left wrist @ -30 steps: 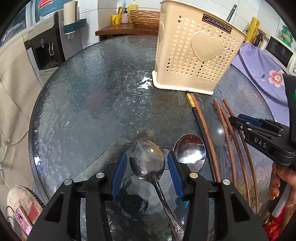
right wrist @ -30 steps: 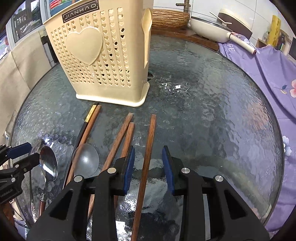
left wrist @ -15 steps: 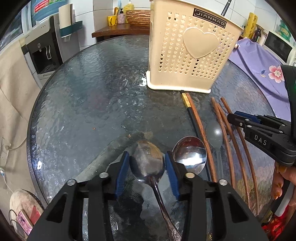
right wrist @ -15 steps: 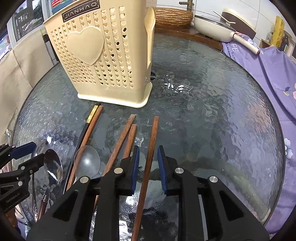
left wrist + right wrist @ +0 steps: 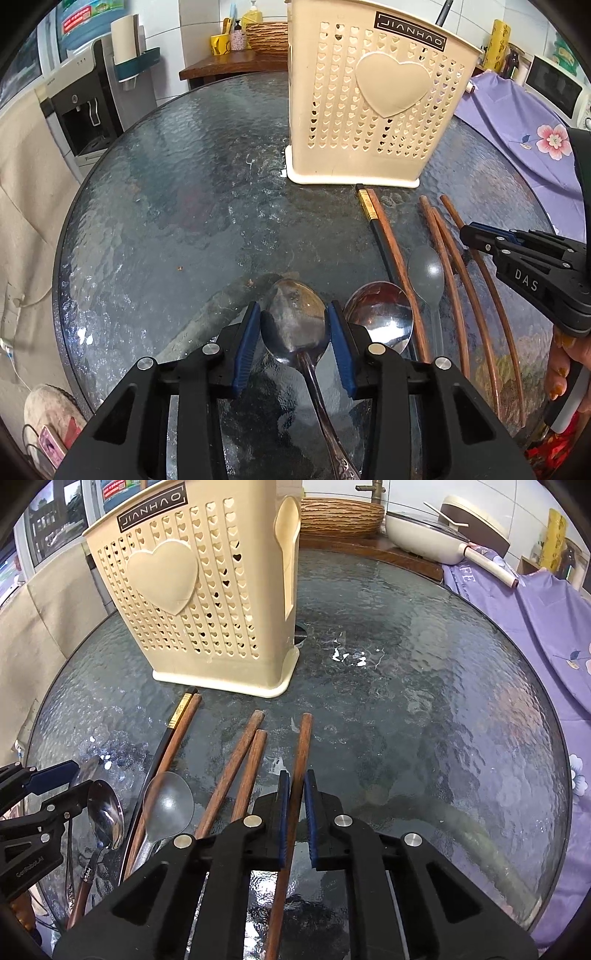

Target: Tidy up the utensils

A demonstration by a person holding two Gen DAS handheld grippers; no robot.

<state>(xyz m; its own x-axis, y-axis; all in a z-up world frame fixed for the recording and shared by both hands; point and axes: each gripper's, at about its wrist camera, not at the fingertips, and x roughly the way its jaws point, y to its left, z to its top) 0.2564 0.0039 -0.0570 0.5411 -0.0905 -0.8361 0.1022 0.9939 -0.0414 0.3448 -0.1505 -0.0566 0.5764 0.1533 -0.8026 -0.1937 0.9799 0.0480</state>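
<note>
1 caddy (image 5: 192,602), upright on desk (image 5: 424,709). In front of caddy: 5 chopsticks (4 brown, 1 black), 3 spoons; handle ends cut off by frame. Left gripper (image 5: 293,332) fingers just closed, pads touching the steel spoon (image 5: 293,326) bowl. Right gripper (image 5: 294,805) fingers just clamped on the chopstick (image 5: 301,753) farthest right of caddy.

This is a home kitchen. Beyond the far edge of the round glass worktop (image 5: 155,206) stand a water dispenser (image 5: 85,107), a tiled wall, a microwave (image 5: 554,85), a woven basket (image 5: 340,515) and a cream pan (image 5: 424,535) on a wooden counter.
</note>
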